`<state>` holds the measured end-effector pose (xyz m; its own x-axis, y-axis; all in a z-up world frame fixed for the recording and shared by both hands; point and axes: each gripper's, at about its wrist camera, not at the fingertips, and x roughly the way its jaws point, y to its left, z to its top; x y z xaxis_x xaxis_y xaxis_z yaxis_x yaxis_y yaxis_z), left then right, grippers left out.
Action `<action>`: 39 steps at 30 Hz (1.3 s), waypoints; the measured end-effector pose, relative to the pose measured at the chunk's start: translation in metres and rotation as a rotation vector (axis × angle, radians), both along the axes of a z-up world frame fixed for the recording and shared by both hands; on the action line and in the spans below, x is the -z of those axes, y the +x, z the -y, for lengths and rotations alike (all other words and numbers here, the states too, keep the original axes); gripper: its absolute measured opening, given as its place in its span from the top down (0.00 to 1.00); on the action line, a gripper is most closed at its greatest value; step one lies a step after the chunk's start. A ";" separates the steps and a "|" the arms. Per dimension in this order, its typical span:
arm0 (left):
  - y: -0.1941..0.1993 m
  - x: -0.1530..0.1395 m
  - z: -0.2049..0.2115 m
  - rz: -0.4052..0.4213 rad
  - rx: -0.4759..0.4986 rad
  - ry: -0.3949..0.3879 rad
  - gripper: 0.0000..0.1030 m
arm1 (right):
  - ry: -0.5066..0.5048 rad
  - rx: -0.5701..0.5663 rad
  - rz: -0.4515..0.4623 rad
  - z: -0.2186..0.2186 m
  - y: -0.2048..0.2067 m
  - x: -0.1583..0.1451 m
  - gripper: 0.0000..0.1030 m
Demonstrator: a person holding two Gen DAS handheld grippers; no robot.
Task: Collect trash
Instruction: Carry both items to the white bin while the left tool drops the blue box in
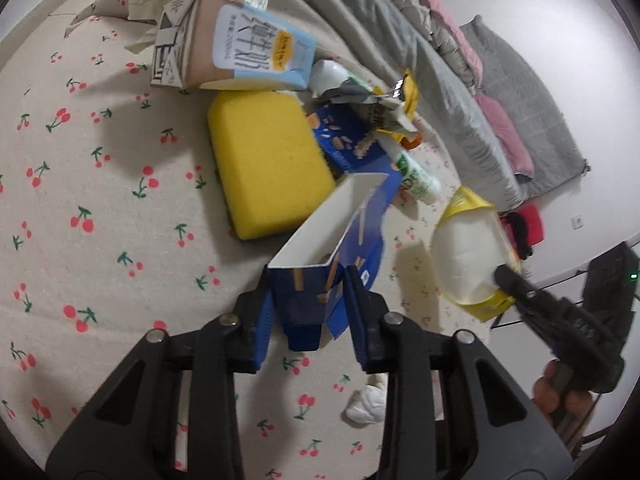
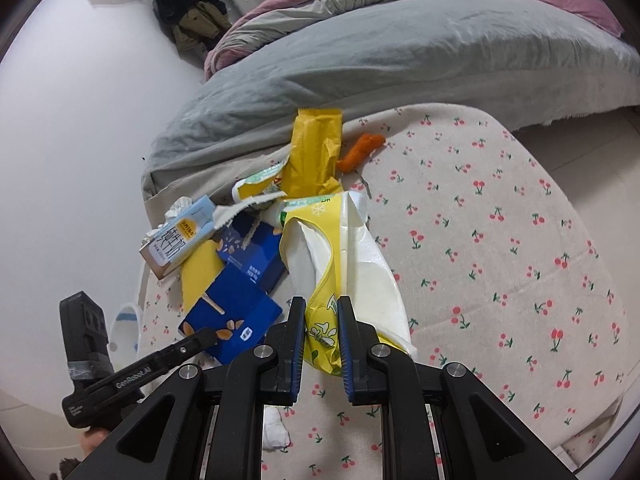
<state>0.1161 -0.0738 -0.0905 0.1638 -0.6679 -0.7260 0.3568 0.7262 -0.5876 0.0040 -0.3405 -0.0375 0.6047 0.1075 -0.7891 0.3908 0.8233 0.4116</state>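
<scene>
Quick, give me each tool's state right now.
Left tool: closed on the blue snack box.
Right tool: closed on the yellow and white wrapper.

Yellow sponge (image 1: 269, 162), blue box (image 1: 320, 280), cherry-print cloth (image 1: 92, 184).

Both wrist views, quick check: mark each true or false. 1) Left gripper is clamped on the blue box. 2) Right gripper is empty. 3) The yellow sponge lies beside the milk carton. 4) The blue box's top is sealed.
1) True: the left gripper has the blue box between its pads.
2) False: the right gripper is shut on the yellow bag.
3) True: the yellow sponge lies next to the milk carton.
4) False: its top is open, showing the white inside.
</scene>
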 end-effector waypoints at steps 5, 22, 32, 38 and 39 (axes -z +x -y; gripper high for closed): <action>-0.012 -0.018 -0.004 0.029 0.026 -0.039 0.75 | 0.004 0.008 0.006 -0.002 -0.005 0.002 0.84; -0.016 -0.061 -0.093 0.122 -0.108 -0.019 0.75 | -0.072 -0.123 0.034 -0.056 0.012 -0.028 0.84; -0.002 -0.060 -0.174 0.153 -0.306 0.048 0.75 | -0.053 -0.346 0.039 -0.148 0.056 -0.046 0.84; 0.004 -0.046 -0.212 0.174 -0.391 0.129 0.75 | -0.019 -0.487 0.025 -0.213 0.085 -0.043 0.84; 0.005 -0.043 -0.217 0.170 -0.401 0.136 0.75 | -0.023 -0.501 0.022 -0.220 0.089 -0.041 0.84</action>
<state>0.1212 0.1432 -0.0471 0.5143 -0.4280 -0.7431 0.1152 0.8932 -0.4347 0.0933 -0.1201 0.0035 0.4994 0.3716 -0.7827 -0.0636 0.9167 0.3946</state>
